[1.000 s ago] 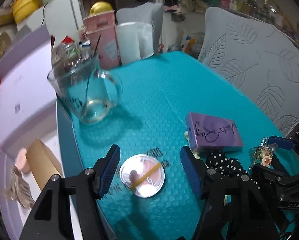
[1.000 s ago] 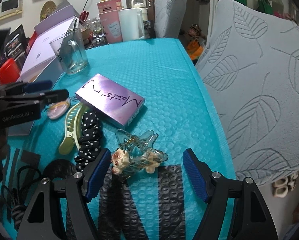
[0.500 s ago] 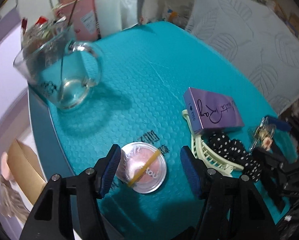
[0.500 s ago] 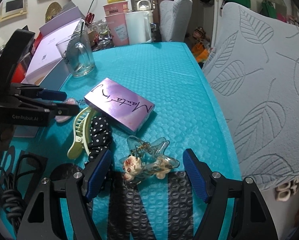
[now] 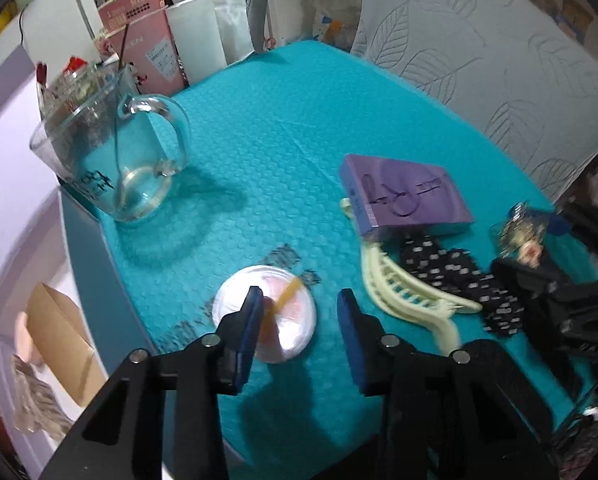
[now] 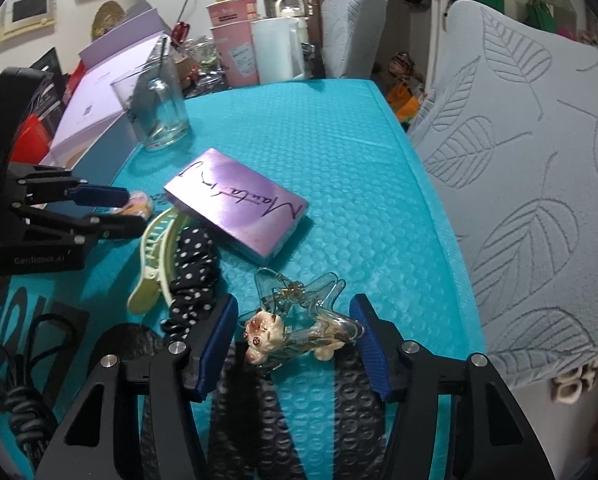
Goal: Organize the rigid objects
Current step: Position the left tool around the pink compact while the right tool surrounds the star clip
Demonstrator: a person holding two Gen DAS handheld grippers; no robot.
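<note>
Left wrist view: round clear compact with pink contents and a yellow strip, flat on the teal surface, partly under the left blue pad. Left hand-held gripper closing; right pad clear of the compact, lid rim showing at the left pad, contact not certain. At 3 o'clock from the compact, pale yellow claw clip, touching a black polka-dot scrunchie. At 1 o'clock, purple box with dark script, overlapping the clip's far end. At 10 o'clock, glass mug with a stirrer inside, upright. Beyond it at 12 o'clock, pink paper cups and a white container.

Right wrist view: clear star-shaped clip with a small cream bear charm, lying between the blue pads of the right hand-held gripper, jaws closing, right pad just at the clip's tip, left pad apart from it. At 10 o'clock, scrunchie and claw clip; at 12 o'clock, purple box. At 9 o'clock, left hand-held gripper over the compact. At 3 o'clock, grey leaf-patterned chair cover beside the surface.
</note>
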